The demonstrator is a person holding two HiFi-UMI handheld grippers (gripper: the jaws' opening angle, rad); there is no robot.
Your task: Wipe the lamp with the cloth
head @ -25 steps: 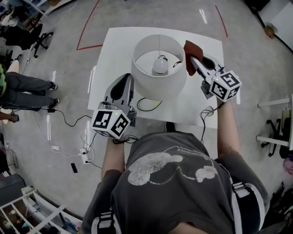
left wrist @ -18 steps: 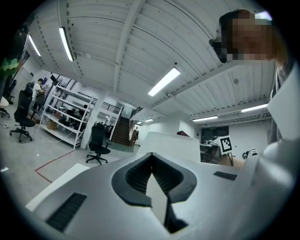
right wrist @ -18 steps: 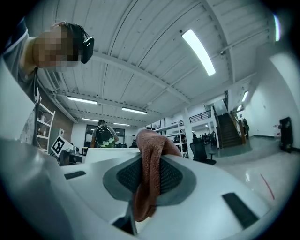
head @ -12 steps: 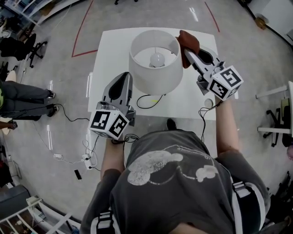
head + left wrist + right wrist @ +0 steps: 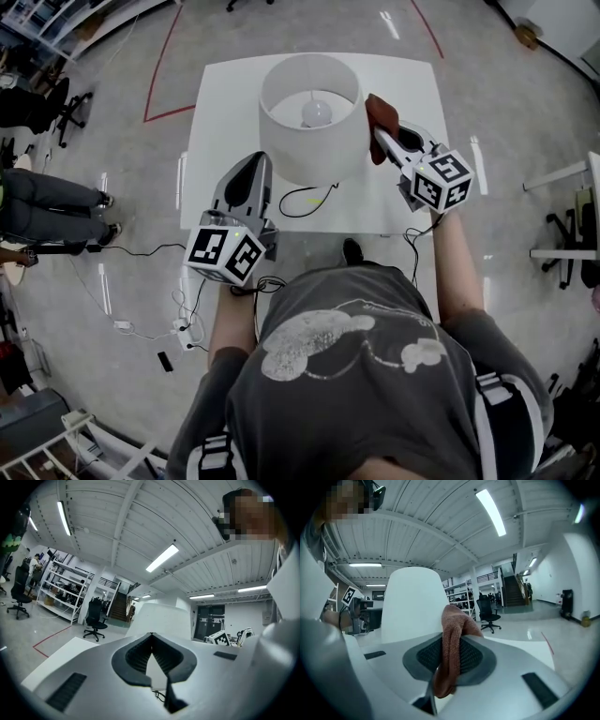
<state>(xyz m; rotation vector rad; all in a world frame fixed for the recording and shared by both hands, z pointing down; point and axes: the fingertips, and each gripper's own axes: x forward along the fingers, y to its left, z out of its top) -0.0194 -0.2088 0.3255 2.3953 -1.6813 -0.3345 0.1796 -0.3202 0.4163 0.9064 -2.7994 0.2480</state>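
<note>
Since a second ago the cloth [image 5: 380,117] has slid from the shade's top rim down onto its right flank, carried by the right gripper [image 5: 382,141].

Nearest me, the left gripper [image 5: 254,162] hangs low at the tabletop's [image 5: 225,103] near edge, just beside the shade but apart from it. Its fingers [image 5: 136,656] are together at the tips with nothing between them. One dark cable [image 5: 305,199] loops on the tabletop under the shade.

Further out, the right gripper's fingers [image 5: 471,656] are clamped on a fold of the rust-brown cloth, which bulges past the tips and presses against the shade's side.

The lamp [image 5: 309,141] stands upright mid-tabletop, its single bulb [image 5: 317,112] visible down inside.

I judge the cloth soft and limp, so it needs a firm pinch. The shade looks thin and light, easy to dent or tip, so I would press gently and steady the lamp low down with the free gripper.

Count: one lamp, one bulb, one cloth, one cable, two grippers.
</note>
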